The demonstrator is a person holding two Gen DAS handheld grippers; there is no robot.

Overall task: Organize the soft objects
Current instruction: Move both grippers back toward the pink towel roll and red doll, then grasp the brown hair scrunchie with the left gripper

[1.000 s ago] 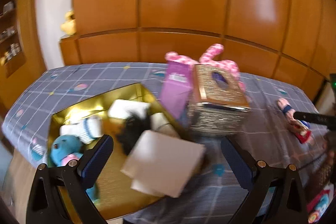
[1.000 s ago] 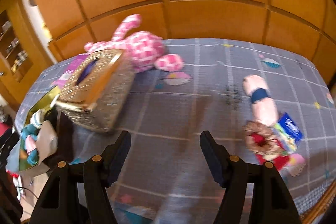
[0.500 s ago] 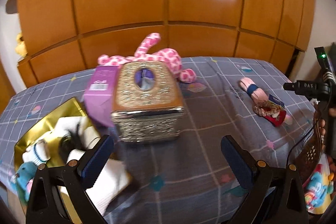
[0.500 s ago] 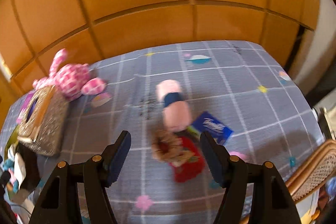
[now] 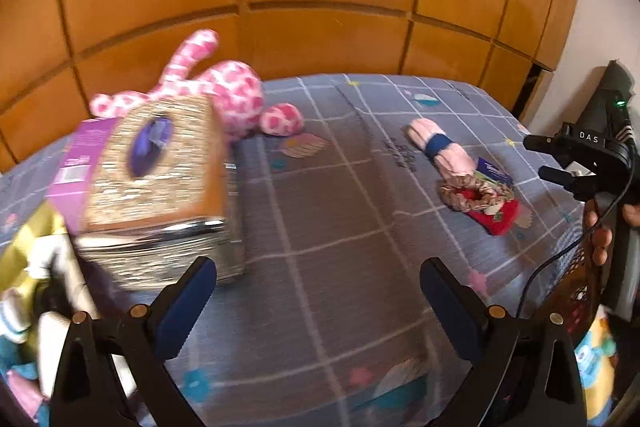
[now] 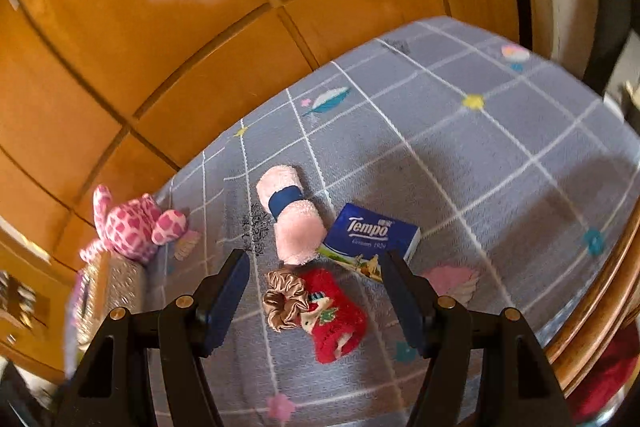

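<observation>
Right gripper [image 6: 314, 291]: jaws wide, nothing between the pads, hanging over a cluster on the grey checked tablecloth [image 6: 500, 131]. Cluster: rolled pink towel [image 6: 294, 223] with navy band, blue tissue pack [image 6: 370, 241] printed "Tempo", beige satin scrunchie [image 6: 284, 301] touching a red sock [image 6: 336, 319]. Left gripper [image 5: 318, 301]: jaws wide, empty, over bare cloth. Glittery tissue box [image 5: 158, 187] just left of it; pink spotted plush [image 5: 224, 95] behind. "DAS" legible on the right-hand device [image 5: 588, 155].

Rolled pink towel [image 6: 292, 215], satin scrunchie [image 6: 285, 301], red sock [image 6: 336, 319] clustered on cloth.
</observation>
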